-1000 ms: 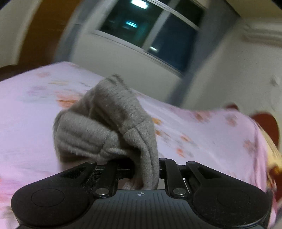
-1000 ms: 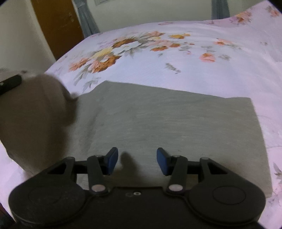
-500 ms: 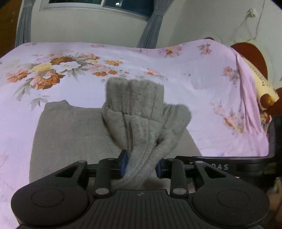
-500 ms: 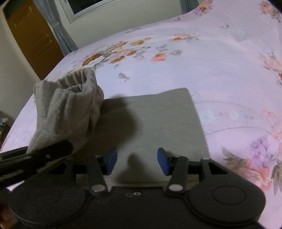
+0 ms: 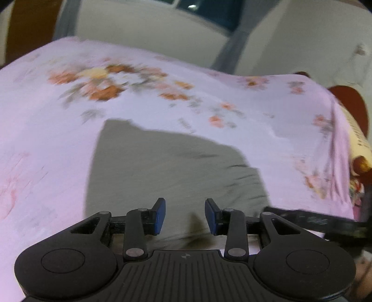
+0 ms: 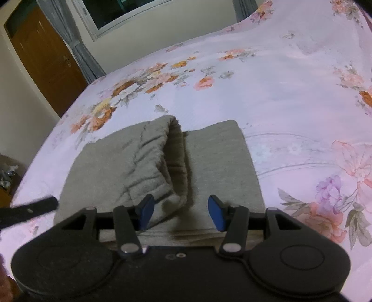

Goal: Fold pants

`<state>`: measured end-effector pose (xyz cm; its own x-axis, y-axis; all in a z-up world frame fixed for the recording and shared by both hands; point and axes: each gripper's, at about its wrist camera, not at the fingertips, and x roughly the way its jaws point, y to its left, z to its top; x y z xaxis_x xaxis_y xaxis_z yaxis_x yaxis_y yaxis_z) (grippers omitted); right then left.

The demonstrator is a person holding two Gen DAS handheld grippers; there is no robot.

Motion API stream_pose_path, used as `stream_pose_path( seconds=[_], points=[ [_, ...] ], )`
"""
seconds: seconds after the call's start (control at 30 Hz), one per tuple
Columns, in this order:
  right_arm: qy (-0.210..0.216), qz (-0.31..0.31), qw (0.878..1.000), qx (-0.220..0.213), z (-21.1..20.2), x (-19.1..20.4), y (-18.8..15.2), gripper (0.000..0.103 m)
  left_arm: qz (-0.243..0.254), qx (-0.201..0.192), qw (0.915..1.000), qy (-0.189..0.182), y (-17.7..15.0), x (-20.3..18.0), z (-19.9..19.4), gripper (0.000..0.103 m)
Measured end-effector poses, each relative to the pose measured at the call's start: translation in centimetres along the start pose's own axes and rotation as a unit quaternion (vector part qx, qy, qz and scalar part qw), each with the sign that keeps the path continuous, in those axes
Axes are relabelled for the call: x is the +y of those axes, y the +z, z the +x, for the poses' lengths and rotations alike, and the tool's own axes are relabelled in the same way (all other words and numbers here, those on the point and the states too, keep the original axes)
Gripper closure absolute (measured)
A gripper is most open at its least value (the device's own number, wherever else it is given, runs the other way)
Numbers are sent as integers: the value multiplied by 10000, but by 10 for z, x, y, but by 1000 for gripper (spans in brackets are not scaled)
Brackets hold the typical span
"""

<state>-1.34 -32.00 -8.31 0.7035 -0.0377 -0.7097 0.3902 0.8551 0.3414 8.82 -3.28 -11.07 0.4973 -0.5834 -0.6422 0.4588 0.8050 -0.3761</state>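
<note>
Bedsheet (image 6: 279, 76): pale pink with orange, peach and lilac flower prints, covering the whole bed; the left wrist view of it is motion-blurred.

Pants (image 6: 216, 158): grey knit, lying folded on the bedsheet close to its near edge. Lower layer flat and roughly rectangular. A second layer is doubled over the left part, and its gathered, ribbed end (image 6: 160, 176) forms a rumpled ridge running from the far edge of the stack down toward the near edge. The right part of the lower layer is bare and smooth.

Door (image 6: 44, 60): brown wood, past the far left corner of the bed, beside a grey curtain (image 6: 76, 44) and a dark window (image 6: 121, 11).

Right gripper (image 6: 181, 212): blue pads spread wide, holding nothing, hovering over the near edge of the pants; left pad just above the ribbed end.

Left gripper (image 5: 185, 216): blue pads apart, empty, over the near edge of the pants (image 5: 167, 167).
</note>
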Motion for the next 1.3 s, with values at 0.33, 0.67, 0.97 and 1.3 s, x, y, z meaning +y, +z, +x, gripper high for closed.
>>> stream_pose_path(
  seconds=[0.33, 0.67, 0.97, 1.3],
  points=[
    [348, 226, 9987, 288, 28, 20, 6, 51, -569, 216, 9981, -115, -25, 35, 20, 66],
    [528, 157, 9985, -64, 14, 35, 14, 72, -553, 138, 9983, -124, -25, 34, 14, 66],
    [491, 792, 9952, 292, 19, 9, -1, 70, -555, 159, 9983, -126, -29, 37, 14, 66],
    [544, 834, 9947, 246, 30, 14, 11, 74, -494, 147, 9987, -50, -29, 34, 16, 66]
  ],
)
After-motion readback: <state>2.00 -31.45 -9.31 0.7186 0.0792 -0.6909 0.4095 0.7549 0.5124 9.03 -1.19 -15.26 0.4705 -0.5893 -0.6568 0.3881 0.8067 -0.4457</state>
